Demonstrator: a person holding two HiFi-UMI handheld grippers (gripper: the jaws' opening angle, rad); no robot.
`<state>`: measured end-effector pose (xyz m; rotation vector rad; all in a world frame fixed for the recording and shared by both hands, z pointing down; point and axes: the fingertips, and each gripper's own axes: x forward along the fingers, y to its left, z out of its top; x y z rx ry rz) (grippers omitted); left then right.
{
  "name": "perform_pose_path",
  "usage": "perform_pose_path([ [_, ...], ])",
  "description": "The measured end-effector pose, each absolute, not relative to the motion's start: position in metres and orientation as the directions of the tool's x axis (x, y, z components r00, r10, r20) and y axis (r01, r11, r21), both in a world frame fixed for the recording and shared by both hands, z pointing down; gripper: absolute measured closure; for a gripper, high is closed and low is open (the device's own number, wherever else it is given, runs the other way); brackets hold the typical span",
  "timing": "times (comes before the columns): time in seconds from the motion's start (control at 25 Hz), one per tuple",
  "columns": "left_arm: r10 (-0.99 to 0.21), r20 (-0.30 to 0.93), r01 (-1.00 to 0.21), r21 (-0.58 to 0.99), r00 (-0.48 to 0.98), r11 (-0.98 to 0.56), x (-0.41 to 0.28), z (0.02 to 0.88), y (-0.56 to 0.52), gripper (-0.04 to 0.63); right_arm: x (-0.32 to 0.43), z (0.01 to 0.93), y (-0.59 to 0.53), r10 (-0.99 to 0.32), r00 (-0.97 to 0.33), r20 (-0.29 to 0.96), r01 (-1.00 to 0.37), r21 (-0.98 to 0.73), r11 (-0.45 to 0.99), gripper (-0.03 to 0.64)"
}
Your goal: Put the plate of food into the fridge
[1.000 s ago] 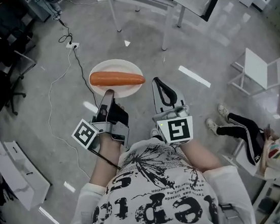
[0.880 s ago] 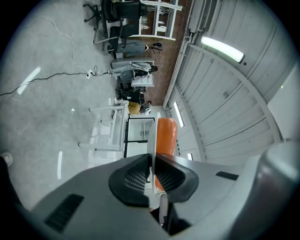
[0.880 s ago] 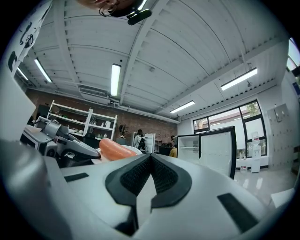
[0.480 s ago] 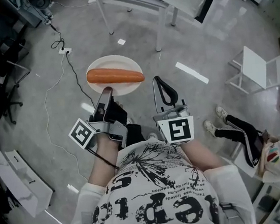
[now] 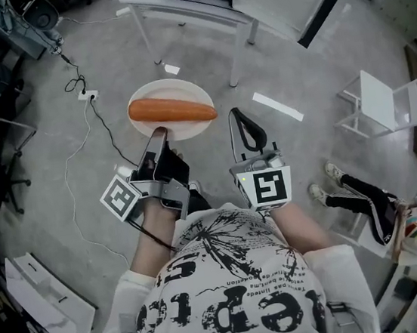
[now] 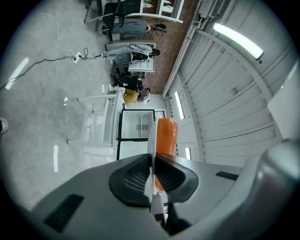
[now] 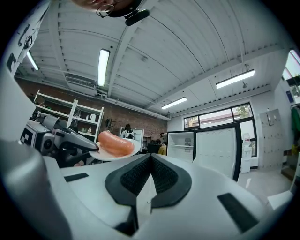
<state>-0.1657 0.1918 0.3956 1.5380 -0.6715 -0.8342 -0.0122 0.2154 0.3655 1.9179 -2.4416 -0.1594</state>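
**Between the left jaws: plate rim, clamped**

Left gripper: jaws are drawn narrow and the pads press on the near rim of the white plate. The plate juts straight out ahead of the tips. It is carried clear of the grey floor and sits roughly level in the head view.

One orange sausage lies on the plate, crosswise to this gripper's line and just beyond the tips. In the left gripper view the plate shows edge-on as a thin pale line running out from the pads. The sausage lies against one face of it.

Right gripper: jaws are closed tip to tip with nothing between them. It sits beside the left gripper, on that gripper's right and apart from it. Its tips are near the plate's right edge but do not touch it. In the right gripper view, plate and sausage show off to the left of the jaw line, with the left gripper's body at the rim.

Ahead of the right gripper, a little right of its jaw line, stands a white cabinet with a dark-framed door swung open. I take it to be the fridge, though it is too far off to make out the inside. It is well apart from the plate.
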Motion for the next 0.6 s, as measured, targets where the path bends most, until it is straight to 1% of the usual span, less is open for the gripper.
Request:
perform_pose_path([
  [0.2, -0.767, -0.157, 0.051, 0.986, 0.622, -0.160, -0.197, 0.380, 0.120, 0.561, -0.050, 0.358, 0.153, -0.980, -0.192, -0.044, -0.978, 0.093, 0.188, 0.617],
  [0.4, -0.727, -0.156, 0.055, 0.985, 0.669, -0.161, -0.218, 0.384, 0.067, 0.561, -0.078, 0.362, 0.099, -0.987, -0.153, -0.053, -0.985, 0.083, 0.148, 0.617],
  [0.6, -0.722, -0.132, 0.049, 0.990, 0.679, -0.135, -0.234, 0.397, 0.031, 0.561, -0.106, 0.369, 0.058, -0.982, -0.182, -0.041, -0.981, 0.079, 0.179, 0.617],
])
